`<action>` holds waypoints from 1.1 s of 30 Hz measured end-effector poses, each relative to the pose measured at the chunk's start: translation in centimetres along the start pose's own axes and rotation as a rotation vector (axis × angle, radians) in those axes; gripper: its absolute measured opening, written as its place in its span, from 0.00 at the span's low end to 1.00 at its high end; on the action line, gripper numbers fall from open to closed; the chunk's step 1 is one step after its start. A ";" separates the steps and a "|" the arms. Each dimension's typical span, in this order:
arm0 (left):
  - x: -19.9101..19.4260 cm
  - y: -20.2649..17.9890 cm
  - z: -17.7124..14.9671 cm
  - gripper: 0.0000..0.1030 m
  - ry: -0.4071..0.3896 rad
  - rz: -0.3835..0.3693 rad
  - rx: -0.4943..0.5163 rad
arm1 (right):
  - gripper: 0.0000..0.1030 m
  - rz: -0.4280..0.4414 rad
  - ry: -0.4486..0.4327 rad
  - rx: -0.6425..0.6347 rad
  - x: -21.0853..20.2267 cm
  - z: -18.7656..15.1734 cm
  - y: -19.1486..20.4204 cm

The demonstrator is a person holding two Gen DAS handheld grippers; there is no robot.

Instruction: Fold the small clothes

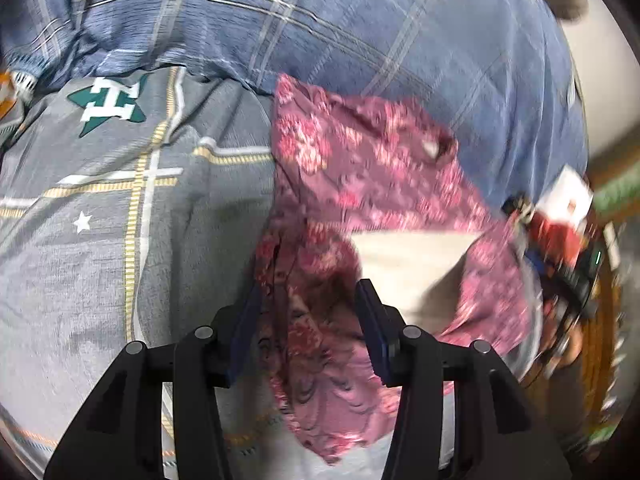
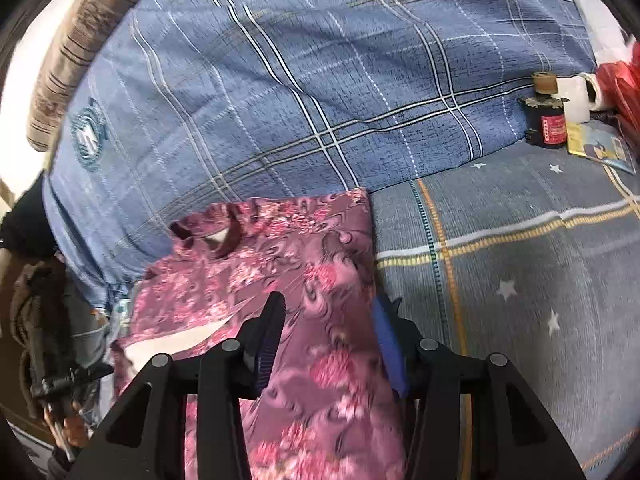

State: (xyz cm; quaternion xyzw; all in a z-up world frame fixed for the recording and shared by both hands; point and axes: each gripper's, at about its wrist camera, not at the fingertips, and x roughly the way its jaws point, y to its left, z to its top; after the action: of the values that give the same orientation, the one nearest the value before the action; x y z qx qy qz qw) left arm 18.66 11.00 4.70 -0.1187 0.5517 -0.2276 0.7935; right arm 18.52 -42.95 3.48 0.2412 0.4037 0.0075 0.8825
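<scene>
A small maroon garment with a pink floral print [image 1: 360, 168] lies on the bed, its neck opening toward the blue quilt. My left gripper [image 1: 308, 292] has its jaws apart with a bunched edge of the garment between them; whether they pinch the cloth I cannot tell. In the right wrist view the garment [image 2: 288, 248] spreads under my right gripper [image 2: 328, 312], whose jaws are also apart with cloth running between them. A pale inner layer shows at the garment's lifted edge [image 2: 168, 344].
A blue plaid quilt [image 2: 300, 80] is heaped behind the garment. A grey sheet with stars and yellow stripes [image 2: 520, 260] covers the bed. A dark bottle [image 2: 548, 120], a white roll [image 2: 576, 96], a card and red plastic bag sit at far right.
</scene>
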 end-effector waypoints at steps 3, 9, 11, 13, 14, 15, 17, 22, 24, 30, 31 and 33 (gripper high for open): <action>0.8 -0.7 0.2 0.46 -0.005 0.017 0.064 | 0.47 -0.020 0.017 0.002 1.5 0.3 -0.5; 2.5 -1.0 1.1 0.48 0.032 0.027 0.133 | 0.45 -0.023 0.051 -0.037 4.3 0.8 0.5; 3.3 -1.2 1.5 0.48 0.042 0.054 0.152 | 0.43 -0.032 0.045 -0.076 4.7 0.8 1.2; 3.8 -1.3 1.9 0.48 0.044 0.062 0.151 | 0.27 -0.050 0.027 -0.108 4.8 0.8 1.7; 4.0 -1.4 2.1 0.48 0.035 0.068 0.148 | 0.09 -0.061 0.025 -0.120 4.8 0.7 2.0; 4.1 -1.4 2.1 0.46 0.023 0.068 0.148 | 0.06 -0.066 0.025 -0.129 4.8 0.7 2.2; 3.8 -1.8 1.9 0.21 -0.012 0.075 0.157 | 0.05 -0.074 -0.001 -0.162 4.4 0.6 2.6; 2.3 -2.4 1.1 0.06 -0.074 0.090 0.168 | 0.05 -0.031 -0.070 -0.179 1.8 0.3 3.3; 1.5 -2.5 0.8 0.06 -0.090 0.093 0.159 | 0.05 -0.018 -0.095 -0.180 0.6 0.3 3.6; -2.5 -3.1 1.4 0.05 -0.200 0.029 0.107 | 0.05 0.038 -0.165 -0.134 -2.2 1.7 3.5; -3.2 -3.2 2.4 0.05 -0.220 0.020 0.086 | 0.05 0.047 -0.179 -0.117 -2.4 2.2 3.4; -3.6 -3.3 4.1 0.05 -0.243 0.020 0.059 | 0.05 0.067 -0.203 -0.070 -2.5 3.3 3.1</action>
State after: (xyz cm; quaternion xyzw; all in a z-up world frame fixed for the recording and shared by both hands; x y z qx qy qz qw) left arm 20.68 9.70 10.61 -0.1165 0.4458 -0.2197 0.8599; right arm 19.75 -42.14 8.47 0.2230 0.3032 0.0266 0.9261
